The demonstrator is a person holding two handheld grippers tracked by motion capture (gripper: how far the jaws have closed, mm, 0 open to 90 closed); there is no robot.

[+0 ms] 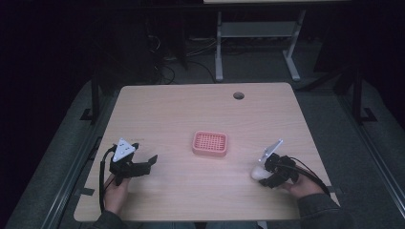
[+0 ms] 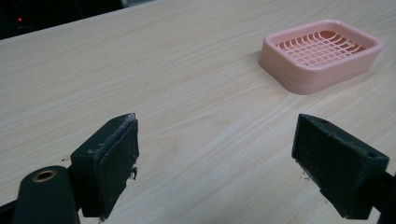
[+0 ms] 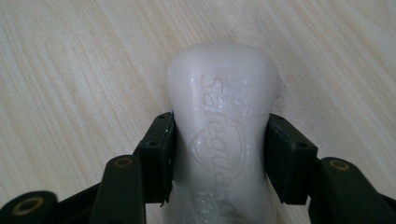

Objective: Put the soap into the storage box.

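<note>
A pink soap dish [image 1: 209,143] with a grid floor sits empty near the middle of the wooden table [image 1: 191,109]; in the left gripper view the soap dish [image 2: 320,53] lies ahead at the upper right. My right gripper [image 1: 261,172], at the table's right front, is shut on a white bar of soap [image 1: 258,173]. In the right gripper view the soap [image 3: 221,116], with raised lettering, is pinched on both sides between the pads of the right gripper [image 3: 219,154], just above the wood. My left gripper [image 1: 147,163] rests open at the left front, and in its own view the left gripper [image 2: 215,158] holds nothing.
A round cable hole [image 1: 238,95] lies near the table's far edge. Beyond the table a second desk's white legs [image 1: 218,47] stand on a dark floor with cables. Bare wood surrounds the dish on all sides.
</note>
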